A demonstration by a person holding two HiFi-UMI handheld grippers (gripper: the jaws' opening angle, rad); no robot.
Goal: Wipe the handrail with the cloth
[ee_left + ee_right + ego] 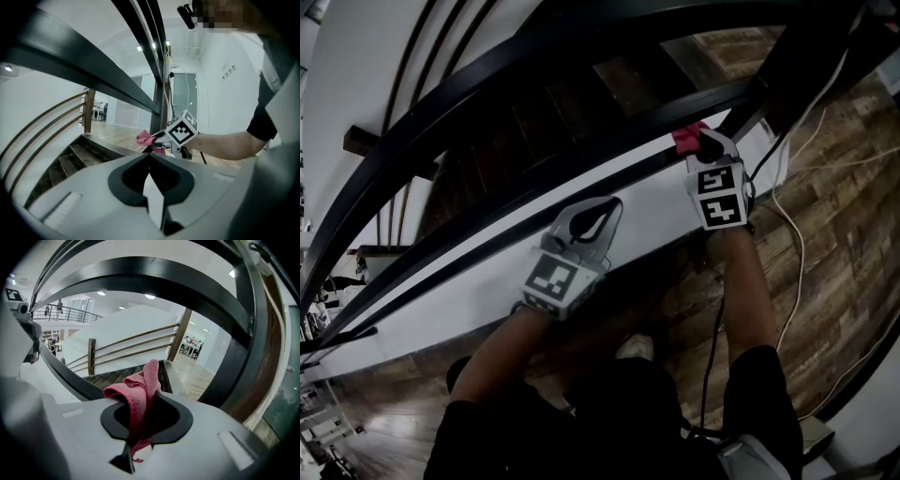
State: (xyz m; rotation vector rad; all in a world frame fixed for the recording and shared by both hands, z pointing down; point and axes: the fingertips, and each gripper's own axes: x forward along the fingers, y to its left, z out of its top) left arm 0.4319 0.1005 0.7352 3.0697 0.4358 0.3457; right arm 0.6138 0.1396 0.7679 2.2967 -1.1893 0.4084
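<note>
Wood plank floor point(853, 244), white wall point(356, 56), stairs point(70, 164)

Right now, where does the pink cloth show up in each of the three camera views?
Head view: the cloth is upper right of centre, at the right gripper tips, by the handrail.
Left gripper view: the cloth is at centre, beyond the shut jaws, held by the right gripper.
Right gripper view: the cloth is at centre, clamped between the jaws.
Shared landmark: the dark handrail.
</note>
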